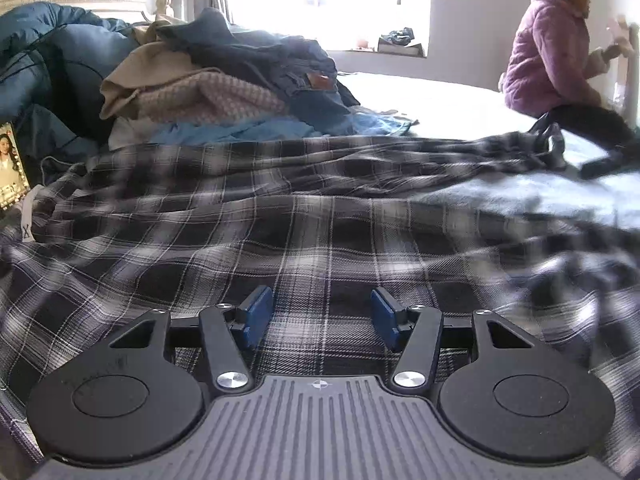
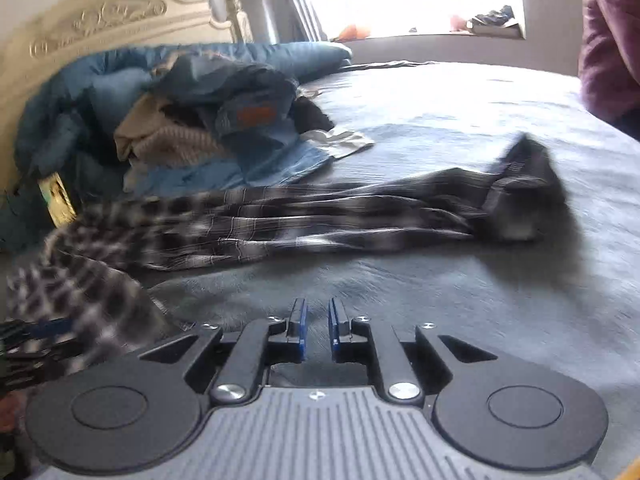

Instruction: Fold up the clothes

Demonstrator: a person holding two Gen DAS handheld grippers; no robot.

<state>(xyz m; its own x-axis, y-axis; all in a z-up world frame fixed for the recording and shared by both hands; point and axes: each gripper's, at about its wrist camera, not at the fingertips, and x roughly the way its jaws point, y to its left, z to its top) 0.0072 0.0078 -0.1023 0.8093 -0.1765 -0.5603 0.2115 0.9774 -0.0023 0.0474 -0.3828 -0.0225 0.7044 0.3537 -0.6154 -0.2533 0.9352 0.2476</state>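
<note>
My left gripper (image 1: 322, 316) half open, empty, over plaid shirt (image 1: 304, 216); right gripper (image 2: 316, 330) barely open, empty; shirt's long axis crosswise ahead.

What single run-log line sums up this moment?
garment: dark plaid shirt spread on grey bedsheet | left gripper: open above shirt, empty | right gripper: narrow gap, empty | fold: not started
</note>
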